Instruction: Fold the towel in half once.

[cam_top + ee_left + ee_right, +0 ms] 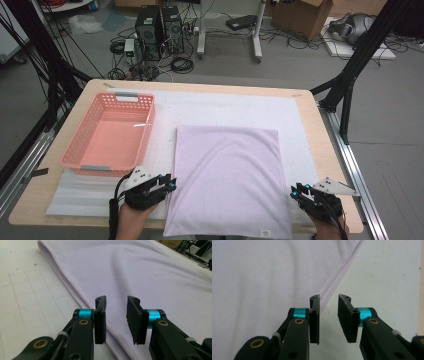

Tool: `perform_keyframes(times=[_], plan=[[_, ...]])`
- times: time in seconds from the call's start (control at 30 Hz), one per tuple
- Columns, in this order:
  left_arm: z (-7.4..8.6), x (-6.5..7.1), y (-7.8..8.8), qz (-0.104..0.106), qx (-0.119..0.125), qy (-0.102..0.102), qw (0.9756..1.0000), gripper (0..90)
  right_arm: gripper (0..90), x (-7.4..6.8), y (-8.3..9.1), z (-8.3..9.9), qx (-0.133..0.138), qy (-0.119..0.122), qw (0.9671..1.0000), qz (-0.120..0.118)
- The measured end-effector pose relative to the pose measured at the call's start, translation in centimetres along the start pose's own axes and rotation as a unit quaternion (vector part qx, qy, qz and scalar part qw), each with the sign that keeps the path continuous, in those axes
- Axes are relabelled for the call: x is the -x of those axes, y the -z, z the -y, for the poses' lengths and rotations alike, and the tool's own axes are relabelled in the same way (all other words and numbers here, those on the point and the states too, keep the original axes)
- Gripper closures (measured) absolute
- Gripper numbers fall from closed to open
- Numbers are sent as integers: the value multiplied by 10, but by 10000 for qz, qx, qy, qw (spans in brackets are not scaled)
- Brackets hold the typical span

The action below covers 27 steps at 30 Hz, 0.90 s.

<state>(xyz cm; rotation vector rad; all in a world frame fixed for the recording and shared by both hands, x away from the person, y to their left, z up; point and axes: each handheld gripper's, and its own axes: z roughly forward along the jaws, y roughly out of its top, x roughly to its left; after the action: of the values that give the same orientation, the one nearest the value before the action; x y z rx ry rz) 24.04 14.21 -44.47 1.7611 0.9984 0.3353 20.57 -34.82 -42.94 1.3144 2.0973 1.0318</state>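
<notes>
A pink basket (107, 135) sits at the left of the table (320, 125), on the white mat (225, 107), well apart from the work in hand. Just right of it, near the front edge, the left gripper (172, 184) hovers beside the left edge of the cloth (227, 180), its jaws standing a little apart with nothing between them. The lilac cloth lies flat and folded in the middle of the table, its near end overhanging the front edge. A small white label (265, 233) is sewn at its near right corner; whatever is printed on it is too small to read. At the right, the right gripper (295, 190) hangs just off the cloth's right edge, jaws likewise narrowly parted and empty. The left gripper view shows the left gripper (116, 315) above the cloth's (140, 272) rounded, doubled fold, with the mat's (27, 297) faint grid alongside, which the high view does not resolve. The right gripper view shows the right gripper (328, 316) above the cloth's (262, 285) stacked layers at the edge, and light stains on the mat (384, 280).
</notes>
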Motion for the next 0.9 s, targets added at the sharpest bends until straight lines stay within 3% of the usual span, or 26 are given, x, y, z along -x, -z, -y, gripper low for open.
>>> perform_keyframes(times=[0.27,0.37,0.43,0.5,0.57,0.67,0.8,0.9], plan=[[-21,-17,-38,-241,-341,-29,9991,667,711,22,-25,-18,26,34,9999,-128],[-23,-18,-46,-407,-514,-128,9978,652,708,26,-28,-21,49,-27,9998,-174],[-22,-17,-52,-585,-745,-203,9953,662,696,27,-30,-21,70,-89,9997,-223],[-22,-15,-53,-733,-762,-310,9939,747,675,27,-32,-21,69,-142,9995,-271],[-23,-16,-53,-754,-797,-334,9934,878,664,25,-34,-22,71,-116,9995,-300],[-23,-14,-52,-891,-775,-449,9920,889,665,19,-37,-23,19,-45,9995,-313],[-25,-21,-48,-1090,-659,-336,9913,891,668,15,-36,-23,-4,3,9995,-309],[-25,-25,-47,-1103,-635,-244,9916,896,668,18,-35,-22,22,-55,9996,-280]])
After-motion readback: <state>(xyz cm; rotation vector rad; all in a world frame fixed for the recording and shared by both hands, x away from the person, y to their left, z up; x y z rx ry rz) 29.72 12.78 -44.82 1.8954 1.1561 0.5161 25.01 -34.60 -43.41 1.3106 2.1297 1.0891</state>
